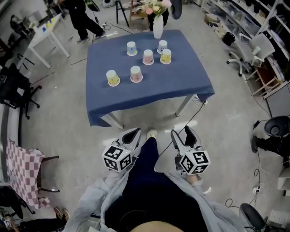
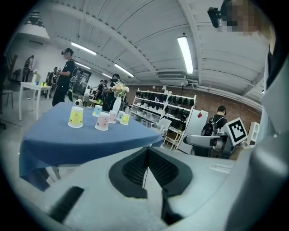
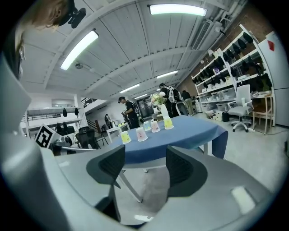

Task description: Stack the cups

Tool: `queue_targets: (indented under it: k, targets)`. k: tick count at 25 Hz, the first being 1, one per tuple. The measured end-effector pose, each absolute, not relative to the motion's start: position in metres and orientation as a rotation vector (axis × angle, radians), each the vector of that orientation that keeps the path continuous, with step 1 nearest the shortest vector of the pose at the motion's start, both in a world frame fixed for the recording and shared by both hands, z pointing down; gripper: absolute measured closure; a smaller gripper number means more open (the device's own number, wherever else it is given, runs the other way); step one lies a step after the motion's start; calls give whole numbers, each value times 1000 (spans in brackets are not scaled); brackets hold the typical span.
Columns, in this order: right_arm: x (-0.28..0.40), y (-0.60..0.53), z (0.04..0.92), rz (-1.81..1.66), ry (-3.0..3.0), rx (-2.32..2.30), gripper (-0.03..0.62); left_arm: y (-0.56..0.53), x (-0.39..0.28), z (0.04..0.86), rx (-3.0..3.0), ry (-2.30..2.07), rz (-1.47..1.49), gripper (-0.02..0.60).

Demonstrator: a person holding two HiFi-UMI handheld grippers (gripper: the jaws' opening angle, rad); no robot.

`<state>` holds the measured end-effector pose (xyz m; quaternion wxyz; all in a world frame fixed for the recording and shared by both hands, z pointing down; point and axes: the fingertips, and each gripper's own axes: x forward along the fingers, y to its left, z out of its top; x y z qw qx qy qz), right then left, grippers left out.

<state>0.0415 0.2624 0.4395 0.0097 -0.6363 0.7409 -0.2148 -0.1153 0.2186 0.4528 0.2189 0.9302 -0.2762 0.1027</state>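
Left claw: you hold it clenched, pads together, nothing in it.
Right claw: you hold it released, pads apart, empty.
Cups: 6, upside down, each standing apart on the blue tabletop ahead of you.
Nearest you: yellow cup and pink cup.
Vase: at the tabletop's far edge, with flowers.
Both claws: short of the tabletop, above the floor.

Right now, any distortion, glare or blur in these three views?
Head view: evenly lit, wide-angle bend at the edges, cups sharp. Left gripper view: fisheye with dark corners, ceiling lamp blown out. Right gripper view: same fisheye, two lamps glaring.
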Motion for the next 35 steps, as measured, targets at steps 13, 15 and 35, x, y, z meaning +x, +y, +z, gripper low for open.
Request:
queue_targets:
  k: [13, 15, 35]
  targets:
    - [118, 64, 414, -586, 2291, -2006, 317, 15, -43, 435, 2621, -743, 245, 591]
    - [122, 42, 413, -572, 2299, -2005, 317, -7, -37, 436, 2627, -747, 244, 591]
    - [-18, -84, 452, -590, 2932, -1446, 316, -33, -180, 473, 2263, -1320, 165, 591]
